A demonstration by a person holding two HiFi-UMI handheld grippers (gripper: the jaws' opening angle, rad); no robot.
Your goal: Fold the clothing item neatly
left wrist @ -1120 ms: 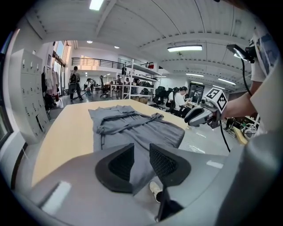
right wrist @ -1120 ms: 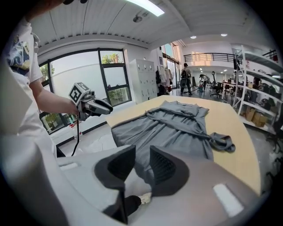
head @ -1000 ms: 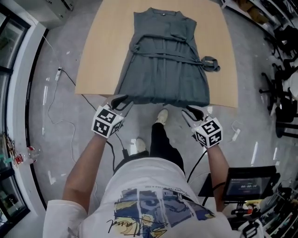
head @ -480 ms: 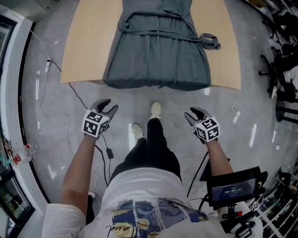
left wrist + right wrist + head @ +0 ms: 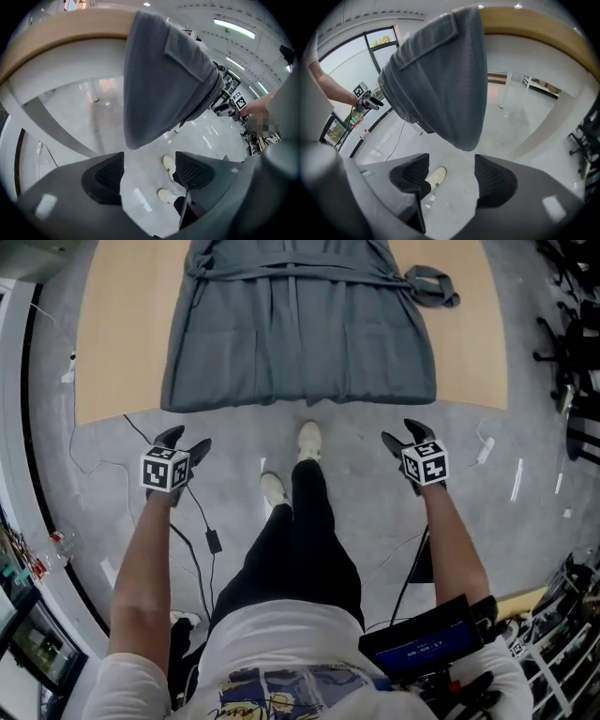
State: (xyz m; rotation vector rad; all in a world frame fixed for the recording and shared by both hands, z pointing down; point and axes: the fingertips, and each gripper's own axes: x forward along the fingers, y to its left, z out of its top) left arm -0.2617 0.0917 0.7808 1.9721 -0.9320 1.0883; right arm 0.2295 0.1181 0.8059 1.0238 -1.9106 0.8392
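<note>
Two big things fill most of the scene: the wooden table (image 5: pixel 103 352) and the grey dress (image 5: pixel 300 343) spread flat on it, skirt toward the person, its hem hanging just over the near edge. A second ago both grippers were up at that hem, one by each corner. Now they have dropped below the table edge and drawn back toward the person's legs, while the hem lies as it did. I read this as a let-go or a reset, not a fold begun, since no fold shows in the cloth yet. The left gripper (image 5: pixel 186 437) sits below the hem's left corner and the right gripper (image 5: pixel 401 432) below its right corner, both apart from the cloth. Their jaws have just been opening and now stand wide and released, with only bare floor (image 5: pixel 366 465) and the person's shoes (image 5: pixel 309 439) between them. In each gripper view the hem hangs above and beyond the pads (image 5: pixel 108 176), touching neither
</note>
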